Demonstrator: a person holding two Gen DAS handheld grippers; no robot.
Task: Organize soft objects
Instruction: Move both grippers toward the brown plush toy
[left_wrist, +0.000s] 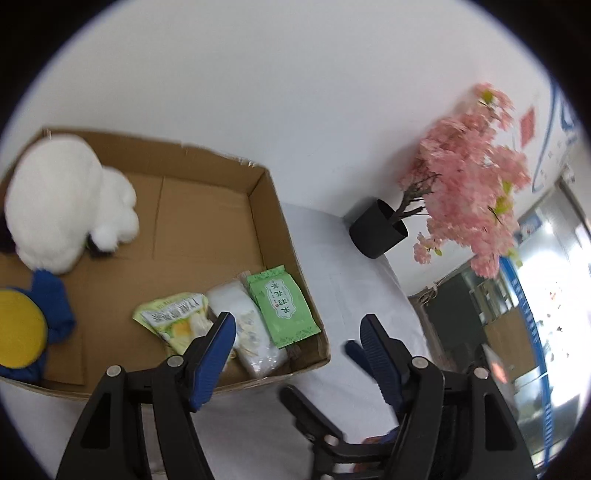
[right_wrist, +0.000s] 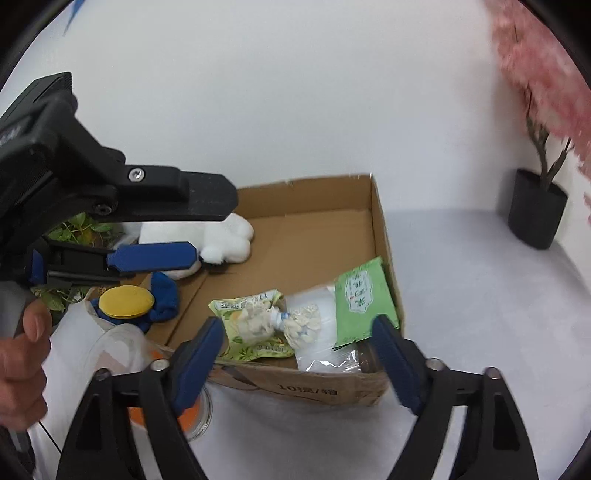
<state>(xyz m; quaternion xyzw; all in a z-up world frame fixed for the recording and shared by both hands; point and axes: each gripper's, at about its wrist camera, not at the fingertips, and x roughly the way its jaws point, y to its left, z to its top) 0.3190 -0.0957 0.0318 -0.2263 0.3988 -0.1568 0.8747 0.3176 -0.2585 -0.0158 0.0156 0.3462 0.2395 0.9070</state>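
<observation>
Meanwhile: Both Grippers Hang Empty Over the Cardboard Box

Only the left wrist view shows the open brown cardboard box (left_wrist: 207, 229) from above with most of its floor bare; the white plush toy (left_wrist: 62, 203) sits at the box's 10 o'clock corner and the blue and yellow stuffed toy (left_wrist: 33, 328) at its 8 o'clock edge. Along the 4 o'clock wall lie three packs side by side: the light green printed snack pouch (left_wrist: 173, 321), the clear plastic bag of white pieces (left_wrist: 247, 325) and the dark green tea packet (left_wrist: 284, 306), which leans against the wall. A black pot with a pink blossom tree (left_wrist: 469, 177) stands at 2 o'clock on the white table (left_wrist: 351, 295), apart from the box.

From the right wrist view come things the other misses: printing on the box's near outer wall, a leafy green plant (right_wrist: 74, 232) at 9 o'clock, a clear glass jar with something orange inside (right_wrist: 192, 410) at 7 o'clock just outside the box, and the person's left hand (right_wrist: 22, 369) on a handle at 8 o'clock.

The left gripper (left_wrist: 295, 336) is spread wide and holds nothing, one finger over the packs, the other over bare table. In the right view it reaches in from 9 o'clock, level, its fingers in front of the white plush. The right gripper (right_wrist: 299, 343) is likewise released, its fingers straddling the box's near wall on either side of the three packs.
</observation>
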